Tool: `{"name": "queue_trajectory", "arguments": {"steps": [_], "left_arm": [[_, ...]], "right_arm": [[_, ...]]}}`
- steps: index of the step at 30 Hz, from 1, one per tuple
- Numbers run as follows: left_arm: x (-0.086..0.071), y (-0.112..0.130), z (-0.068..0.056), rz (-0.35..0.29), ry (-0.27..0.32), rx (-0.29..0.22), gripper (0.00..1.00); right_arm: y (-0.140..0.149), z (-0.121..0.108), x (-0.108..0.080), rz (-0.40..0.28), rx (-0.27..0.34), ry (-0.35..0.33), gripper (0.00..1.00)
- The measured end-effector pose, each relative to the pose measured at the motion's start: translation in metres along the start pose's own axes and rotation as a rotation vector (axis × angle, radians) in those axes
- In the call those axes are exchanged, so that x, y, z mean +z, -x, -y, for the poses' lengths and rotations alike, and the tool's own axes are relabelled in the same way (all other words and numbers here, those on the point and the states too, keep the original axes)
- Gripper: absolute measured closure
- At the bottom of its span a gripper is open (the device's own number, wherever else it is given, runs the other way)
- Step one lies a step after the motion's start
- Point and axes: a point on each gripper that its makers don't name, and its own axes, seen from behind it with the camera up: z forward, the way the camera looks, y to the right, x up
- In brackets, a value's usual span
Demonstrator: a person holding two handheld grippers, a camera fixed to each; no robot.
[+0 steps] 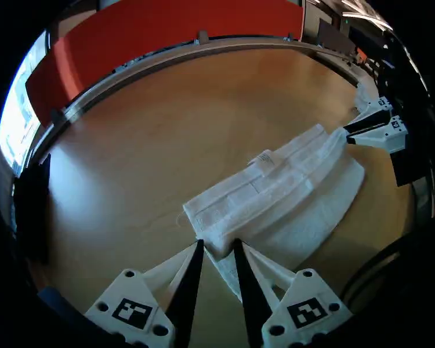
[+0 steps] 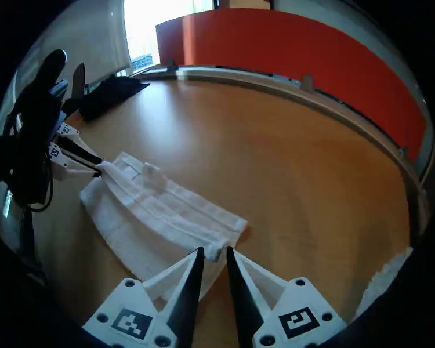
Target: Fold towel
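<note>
So the towel [image 1: 281, 191] lies half-folded on the worktop [image 1: 159, 145], its long axis running from bottom centre to the right edge of the left gripper view. Left gripper [image 1: 217, 250] pinches the near end, right gripper [image 1: 346, 133] clamps the far end.

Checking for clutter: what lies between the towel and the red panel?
Bare table from towel to panel, as the right gripper view shows.

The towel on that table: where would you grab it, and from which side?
At the corners of its two short ends, coming in low from each end. The towel lies flat and long on the table, layers meeting at those corners, where the left gripper and right gripper pinch it.
</note>
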Motion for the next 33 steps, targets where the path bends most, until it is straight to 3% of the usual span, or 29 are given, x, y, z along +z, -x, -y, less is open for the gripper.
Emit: {"name": "queue_trajectory", "arguments": {"steps": [4, 8, 10, 12, 16, 18, 20, 33], "left_arm": [[0.0, -0.006, 0.006, -0.011, -0.011, -0.013, 0.61], [-0.002, -0.013, 0.013, -0.028, -0.021, -0.025, 0.5], [-0.004, -0.016, 0.016, -0.037, -0.031, -0.026, 0.34], [-0.005, -0.017, 0.02, -0.043, -0.041, -0.023, 0.25], [-0.009, -0.017, 0.024, -0.043, -0.05, -0.018, 0.06], [-0.011, -0.017, 0.025, -0.045, -0.051, -0.019, 0.06], [-0.012, -0.017, 0.025, -0.047, -0.052, -0.025, 0.06], [-0.021, -0.01, 0.032, -0.047, -0.081, -0.013, 0.05]], "right_arm": [[-0.007, -0.007, 0.003, -0.011, 0.009, 0.023, 0.61], [-0.013, -0.013, 0.004, -0.019, 0.017, 0.039, 0.47], [-0.014, -0.014, 0.003, -0.023, 0.02, 0.041, 0.41], [-0.015, -0.014, 0.002, -0.026, 0.022, 0.043, 0.38], [-0.016, -0.015, 0.0, -0.028, 0.022, 0.048, 0.15], [-0.016, -0.014, 0.0, -0.029, 0.025, 0.046, 0.07], [-0.017, -0.015, -0.001, -0.033, 0.03, 0.051, 0.04], [-0.016, -0.012, -0.002, -0.037, 0.008, 0.065, 0.04]]}}
